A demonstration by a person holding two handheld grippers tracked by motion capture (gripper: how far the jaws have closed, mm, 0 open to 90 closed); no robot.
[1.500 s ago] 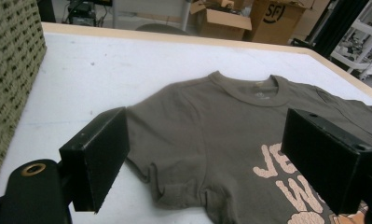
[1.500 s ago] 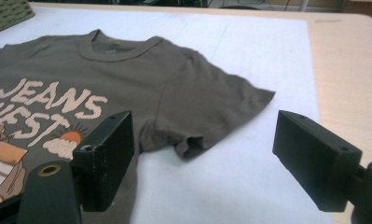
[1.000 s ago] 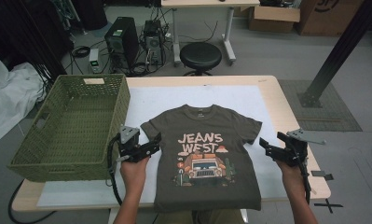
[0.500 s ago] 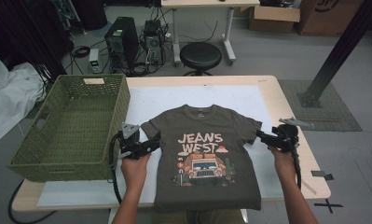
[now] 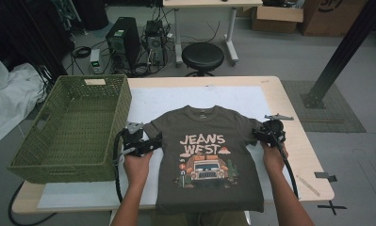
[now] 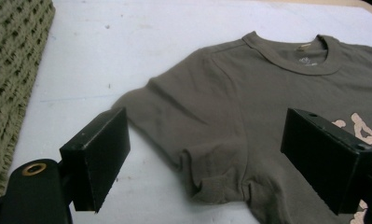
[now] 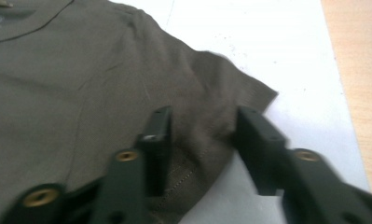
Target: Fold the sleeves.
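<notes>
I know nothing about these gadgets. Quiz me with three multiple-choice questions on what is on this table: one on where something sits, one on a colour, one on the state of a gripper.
1. Where does the woven basket stand relative to the T-shirt?
A. At its left in the high view
B. At its right in the high view
C. On top of it

2. What colour is the basket?
A. Red
B. Olive green
C. White

3. How do the jaws of the left gripper stand?
A. Clamped flat together
B. Wide apart, the sleeve lying between them
C. Gripping the basket rim

Answers:
1 A: in the high view the basket sits at the table's left end, beside the shirt.
2 B: its weave is olive green.
3 B: the left gripper view shows both pads well clear of the sleeve.
</notes>
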